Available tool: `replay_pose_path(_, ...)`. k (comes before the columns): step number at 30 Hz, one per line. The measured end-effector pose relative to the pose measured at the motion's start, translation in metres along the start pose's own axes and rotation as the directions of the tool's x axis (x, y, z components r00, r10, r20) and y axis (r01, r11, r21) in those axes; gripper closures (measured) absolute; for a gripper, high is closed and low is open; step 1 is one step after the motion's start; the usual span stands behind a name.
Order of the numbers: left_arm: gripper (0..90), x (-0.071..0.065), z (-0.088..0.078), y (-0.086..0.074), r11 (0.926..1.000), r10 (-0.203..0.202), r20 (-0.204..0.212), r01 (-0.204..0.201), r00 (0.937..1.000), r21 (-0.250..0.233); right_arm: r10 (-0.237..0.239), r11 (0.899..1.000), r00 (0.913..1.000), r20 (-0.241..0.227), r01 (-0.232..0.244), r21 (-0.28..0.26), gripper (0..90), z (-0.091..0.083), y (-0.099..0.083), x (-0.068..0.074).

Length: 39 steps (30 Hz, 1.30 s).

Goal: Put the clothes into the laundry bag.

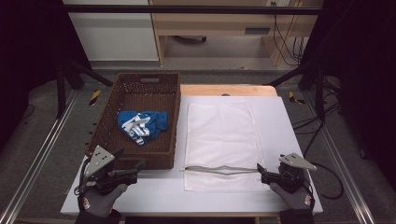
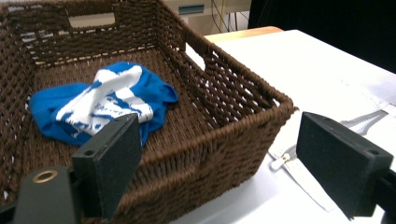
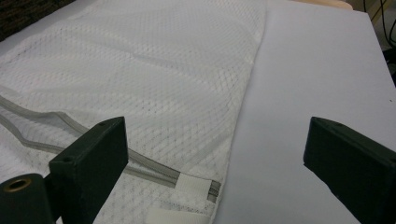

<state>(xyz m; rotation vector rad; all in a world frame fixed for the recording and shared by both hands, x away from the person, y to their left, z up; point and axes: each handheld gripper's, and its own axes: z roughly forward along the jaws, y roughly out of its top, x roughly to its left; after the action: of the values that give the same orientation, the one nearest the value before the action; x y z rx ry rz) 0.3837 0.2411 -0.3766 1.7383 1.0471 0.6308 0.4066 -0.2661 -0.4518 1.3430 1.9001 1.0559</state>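
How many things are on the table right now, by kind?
Basket: 1
Blue and white cloth, lying in the basket: 1
White mesh bag with its zipper open, flat on the table: 1
Total: 3

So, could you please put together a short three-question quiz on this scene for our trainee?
1. True or false: the blue and white cloth lies inside the wicker basket.
2. Which tool is nearest the zipper end of the white mesh bag: A) left tool, B) right tool?
3. Fill in: the mesh bag's zipper is partly ____.

Key: 1 true; 2 B; 3 open.
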Motion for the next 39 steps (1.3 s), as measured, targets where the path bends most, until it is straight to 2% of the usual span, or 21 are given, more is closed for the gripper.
replay_pose_path(10,13.3,0.007,0.014,0.017,0.9999,-0.011,-0.010,0.011,0.9999,-0.002,0.004,1.000,1.0000,0.006,-0.004,-0.003,6.2,0.000,0.000,0.000)
replay_pose_path(21,13.3,0.024,0.029,0.038,0.9999,-0.014,-0.049,0.014,0.9987,0.010,0.003,1.000,1.0000,0.007,-0.003,0.000,5.9,0.001,0.000,0.000)
replay_pose_path(39,12.9,0.054,0.067,0.065,0.9966,0.010,-0.124,0.000,0.9922,0.082,0.006,1.000,1.0000,0.005,-0.006,0.000,5.1,0.002,0.001,0.002)
